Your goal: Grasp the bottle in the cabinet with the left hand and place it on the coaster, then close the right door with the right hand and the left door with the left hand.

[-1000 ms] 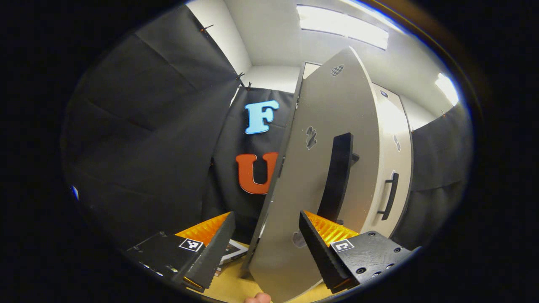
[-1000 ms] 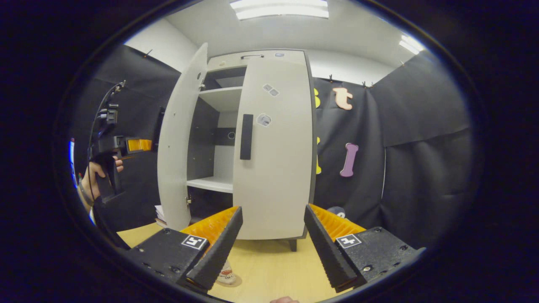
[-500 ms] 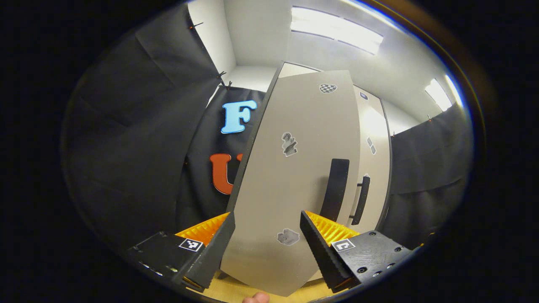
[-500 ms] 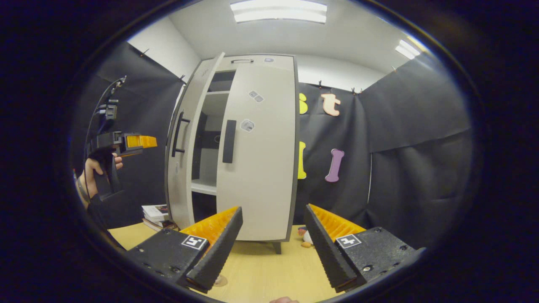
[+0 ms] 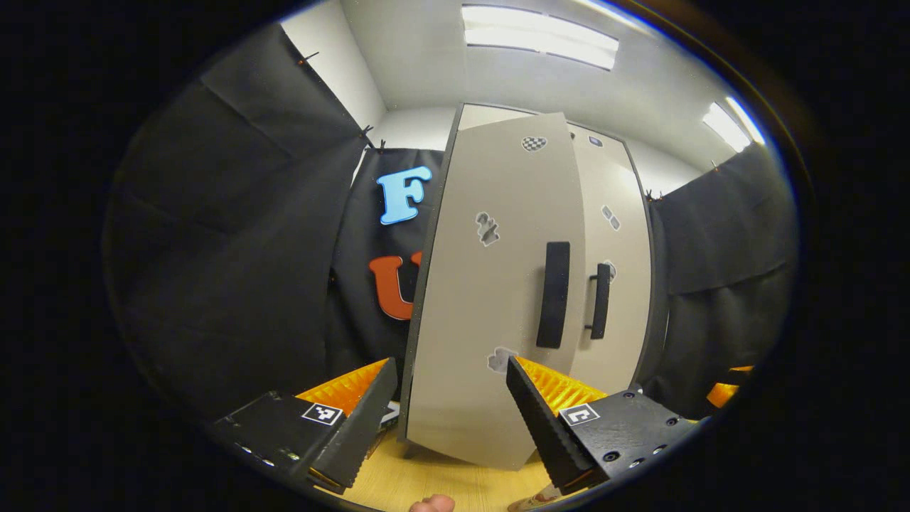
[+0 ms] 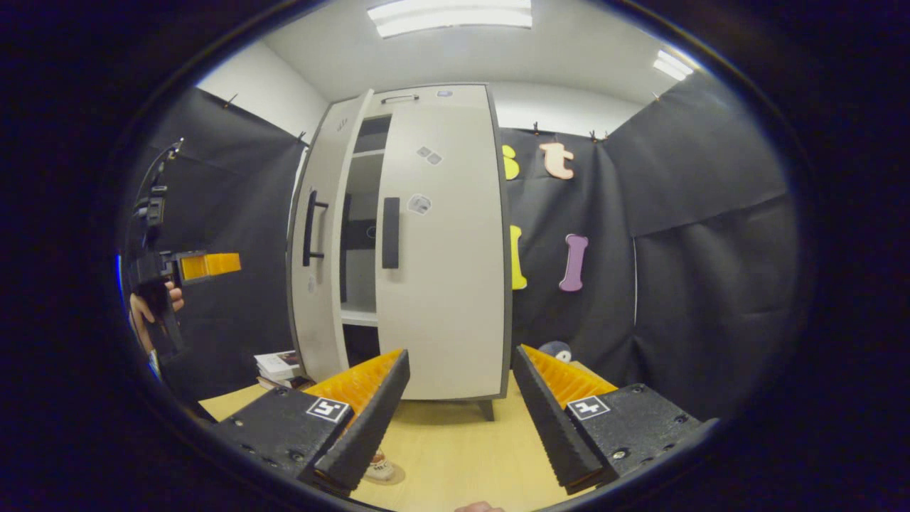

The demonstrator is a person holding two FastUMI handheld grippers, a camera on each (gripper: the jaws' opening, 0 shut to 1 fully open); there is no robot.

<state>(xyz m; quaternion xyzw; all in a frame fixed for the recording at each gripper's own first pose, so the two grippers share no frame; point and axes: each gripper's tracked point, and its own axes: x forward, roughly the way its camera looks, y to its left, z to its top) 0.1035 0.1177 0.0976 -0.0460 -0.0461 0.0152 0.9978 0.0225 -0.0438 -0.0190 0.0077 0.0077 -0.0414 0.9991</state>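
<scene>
Up close in the left gripper view, the left gripper (image 5: 444, 419) has its fingers spread wide with nothing between them, aimed at the left door (image 5: 490, 299) of the cabinet (image 6: 412, 107). That door stands slightly ajar, its outer face toward the camera, with a dark handle (image 5: 553, 294) upright on it and a few small stickers. Just past its edge sits the right door (image 5: 617, 270), flat against the cabinet front, with its own dark handle (image 5: 601, 301).

From the right gripper view, the right gripper (image 6: 461, 419) is likewise wide open and holds nothing, hovering above the table (image 6: 455, 455) in front of the cabinet. A narrow gap (image 6: 359, 235) shows between the two doors; through it the inside of the cabinet is visible, with pale shelves (image 6: 359, 316) that look bare as far as the gap lets one see.

The bottle (image 6: 380, 466) stands on the coaster (image 6: 394, 475) on the table, low in the right gripper view, partly hidden behind one finger of that gripper. Its bottom also peeks in at the lower edge of the left gripper view.

Off to the cabinet's left a stack of books (image 6: 281, 366) lies on the table. Farther left, a hand (image 6: 146, 313) grips the left gripper's handle, well apart from the left door.
</scene>
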